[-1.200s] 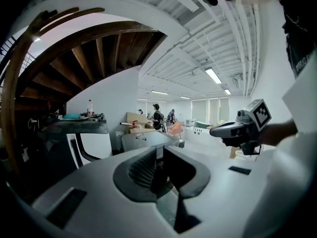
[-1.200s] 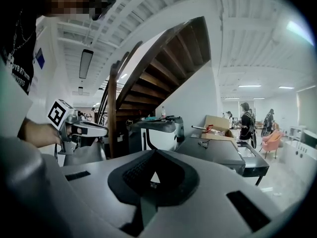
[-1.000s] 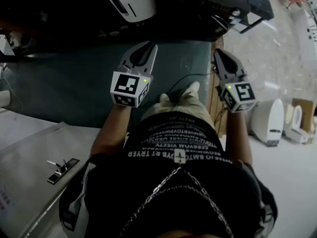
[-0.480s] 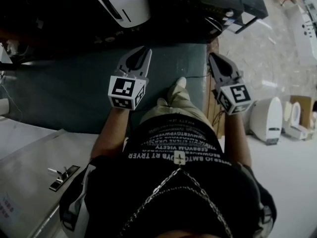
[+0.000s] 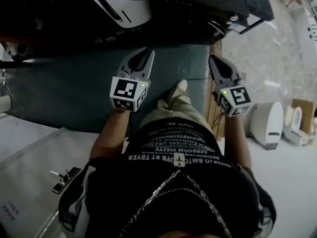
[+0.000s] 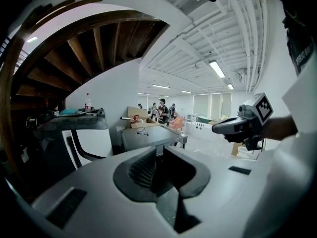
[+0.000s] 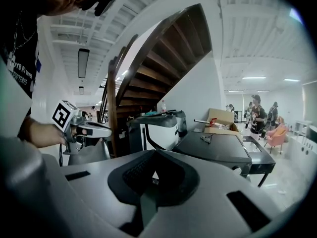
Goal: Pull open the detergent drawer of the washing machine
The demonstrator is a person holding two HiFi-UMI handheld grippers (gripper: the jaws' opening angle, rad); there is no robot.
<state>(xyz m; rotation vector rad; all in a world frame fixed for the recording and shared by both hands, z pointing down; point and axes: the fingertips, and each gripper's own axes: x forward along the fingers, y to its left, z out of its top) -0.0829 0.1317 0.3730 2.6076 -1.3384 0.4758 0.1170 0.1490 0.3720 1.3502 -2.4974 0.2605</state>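
Detergent drawer and its handle cannot be picked out in any view. By judgement the drawer sits in the front panel of the dark, flat-topped washing machine (image 7: 218,150), which has a round dial (image 7: 242,170) at one front corner. In the head view this machine lies in shadow along the top edge. A white-fronted appliance (image 5: 121,1) stands just beside it on the 9 o'clock side.

A strip of dark teal floor (image 5: 74,93) separates both machines from the person's shoe (image 5: 181,86) and from the two tools, which are held up side by side and well apart from any panel.

The right hand-held gripper (image 5: 218,62) has the dial almost straight ahead at 12 o'clock, so it looks the nearer of the two. Its tips look drawn together, with only a hollow behind them and nothing inside. From the left hand-held gripper (image 5: 144,54) the same corner lies toward 2 o'clock, and the white appliance is nearer its own 12 o'clock. Its jaws stand narrowly apart and hold nothing.

A drawer in that front panel would probably slide out along the line from 12 to 6 o'clock, toward the person. The coming move therefore seems to call for a reach straight forward to the panel and a pull back along the same line. The right side is better placed for that.
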